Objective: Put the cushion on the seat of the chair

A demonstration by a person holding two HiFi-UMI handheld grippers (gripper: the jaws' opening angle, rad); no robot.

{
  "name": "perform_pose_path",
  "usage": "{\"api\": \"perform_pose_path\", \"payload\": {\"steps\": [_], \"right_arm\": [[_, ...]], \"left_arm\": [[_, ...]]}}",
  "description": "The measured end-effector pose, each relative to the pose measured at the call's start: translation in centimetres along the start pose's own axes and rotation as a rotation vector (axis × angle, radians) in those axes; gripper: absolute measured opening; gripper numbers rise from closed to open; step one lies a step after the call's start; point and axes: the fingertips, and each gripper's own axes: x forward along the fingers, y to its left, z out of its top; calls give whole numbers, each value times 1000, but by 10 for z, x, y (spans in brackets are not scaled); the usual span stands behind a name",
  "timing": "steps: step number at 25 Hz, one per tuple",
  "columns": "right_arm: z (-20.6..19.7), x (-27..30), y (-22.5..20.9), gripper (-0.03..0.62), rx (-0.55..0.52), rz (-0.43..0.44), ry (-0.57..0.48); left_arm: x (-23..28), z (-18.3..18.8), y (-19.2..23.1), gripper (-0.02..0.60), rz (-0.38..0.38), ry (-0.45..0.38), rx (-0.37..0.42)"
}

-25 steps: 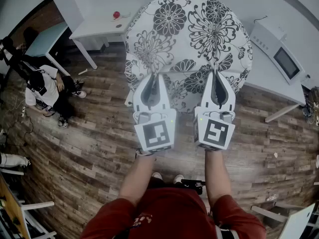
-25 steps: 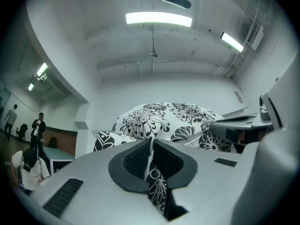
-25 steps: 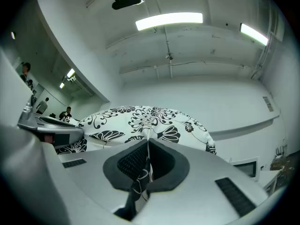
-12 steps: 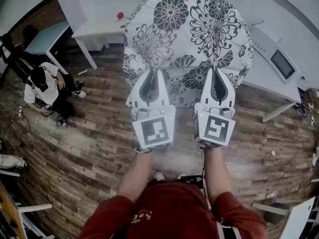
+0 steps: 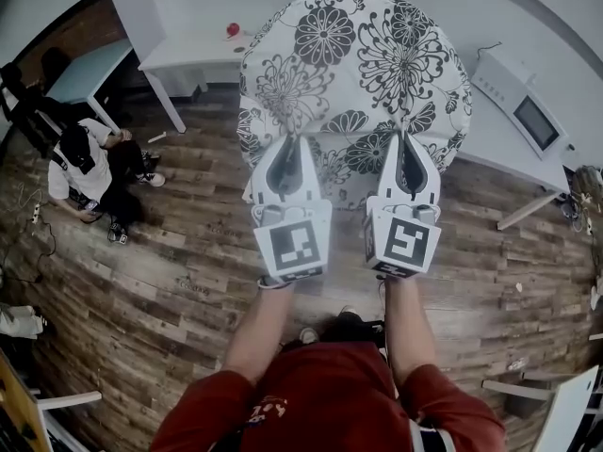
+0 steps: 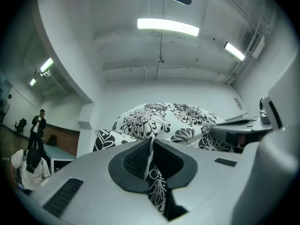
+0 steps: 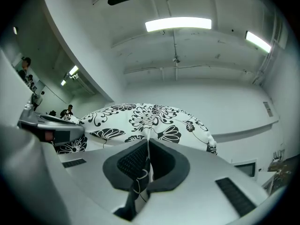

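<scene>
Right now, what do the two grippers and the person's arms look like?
The left gripper and right gripper are matching pale grey shells that taper to narrow tips, lined inside with dark ribbed pads. Each carries a white cube at its rear, printed with black square markers. The person wears a dark red shirt; its sleeves leave the forearms uncovered.

Dark wood-plank floor (image 5: pixel 151 252) underneath, and up at top left a white table (image 5: pixel 188 56) carrying a small red object (image 5: pixel 233 29), with a pale blue table (image 5: pixel 89 69) beside it. A person (image 5: pixel 83 163) sits on the floor at left. On the right, a white microwave-like appliance (image 5: pixel 523 102) rests on another white table (image 5: pixel 490 144). Overhead, strip lights (image 6: pixel 168 26) glow on a white ceiling.
</scene>
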Motion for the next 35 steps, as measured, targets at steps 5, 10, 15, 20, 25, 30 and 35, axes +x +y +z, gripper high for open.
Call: {"api": "perform_pose_path", "payload": {"steps": [5,10,15,20,25,30,35], "right_arm": [[-6,3,-4,29,-6,0,33],[-11,1,-2,29,-1,31,28],[-12,-3,-4,29,-13,29,-7],[-21,7,-4,29,-15,24,-31],[-24,8,-5,29,-10,21,-54],[-24,9,-7,29,-5,24,-85],[-24,8,-6,29,-21,37,-108]], "left_arm": [[2,-4,-1,41,5,19,-8],[-1,-5,-4,41,13,5,-16],[-3,-4,-6,41,15,-40,-27],[7,-14,-5,41,15,-65,-23],[8,-18,-5,41,19,-82,-7],[10,-21,-8,41,25,-102,-9],[10,-24,-7,41,43,-119,-13]]}}
